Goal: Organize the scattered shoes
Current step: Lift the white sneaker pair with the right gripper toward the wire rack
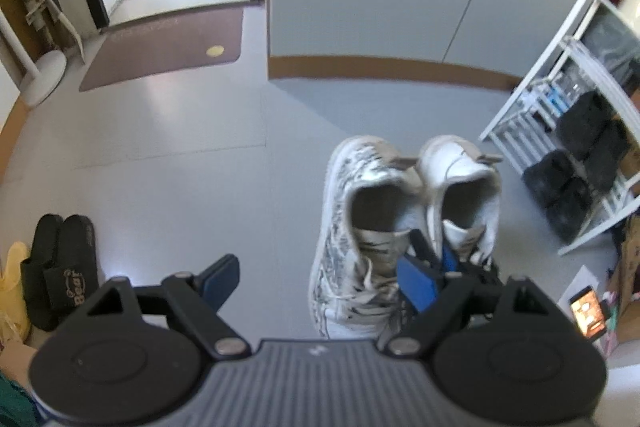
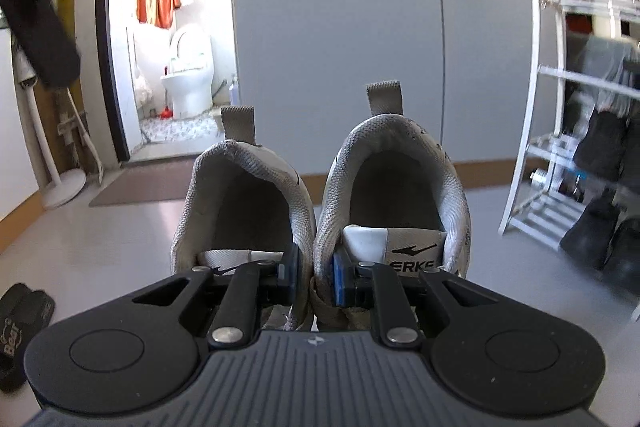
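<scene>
Right gripper [image 2: 313,277] is clamped on the pair of white sneakers [image 2: 320,195]: one finger sits inside each shoe, pinching the two inner collar walls together between the pads. That's why both shoes travel as one unit, heels pointing away from me, pull tabs up. In the left wrist view the pair looks lifted off the grey floor [image 1: 168,163], soles down toward it, though I can't tell the clearance.

Left gripper [image 1: 320,279] is spread wide with nothing between the fingers; it hangs just beside the pair, on their left.

The sneakers sit in mid-room, near the white shoe rack [image 1: 560,131] on the right but not on it. The rack's lower shelves already carry dark fuzzy shoes [image 1: 576,167]. Black slippers [image 1: 60,267] lie side by side on the floor at far left, well apart from the rack.

My read: a carry toward the rack, but the target shelf isn't settled from here.
</scene>
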The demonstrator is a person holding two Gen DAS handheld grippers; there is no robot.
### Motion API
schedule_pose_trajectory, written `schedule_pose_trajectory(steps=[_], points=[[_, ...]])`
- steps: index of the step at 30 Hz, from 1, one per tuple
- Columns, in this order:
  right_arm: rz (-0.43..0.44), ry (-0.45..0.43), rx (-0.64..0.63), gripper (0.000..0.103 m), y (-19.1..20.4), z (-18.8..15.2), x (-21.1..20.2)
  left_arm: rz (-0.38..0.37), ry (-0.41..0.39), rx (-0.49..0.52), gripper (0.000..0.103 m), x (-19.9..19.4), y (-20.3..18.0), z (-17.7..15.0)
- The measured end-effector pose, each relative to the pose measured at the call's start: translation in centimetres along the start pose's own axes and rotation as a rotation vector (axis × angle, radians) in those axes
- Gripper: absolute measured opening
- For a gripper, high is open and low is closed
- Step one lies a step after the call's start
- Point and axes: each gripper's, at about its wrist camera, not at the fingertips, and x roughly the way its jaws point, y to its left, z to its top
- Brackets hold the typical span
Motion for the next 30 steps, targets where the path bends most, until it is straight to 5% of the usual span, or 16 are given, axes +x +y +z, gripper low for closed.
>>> schedule_pose_trajectory(steps=[30], points=[[-0.177, -0.074, 0.044, 0.018, -13.1, 15.4, -8.9, -0.163, 0.029, 0.021, 0.09, 0.8, -2.7, -0.5]])
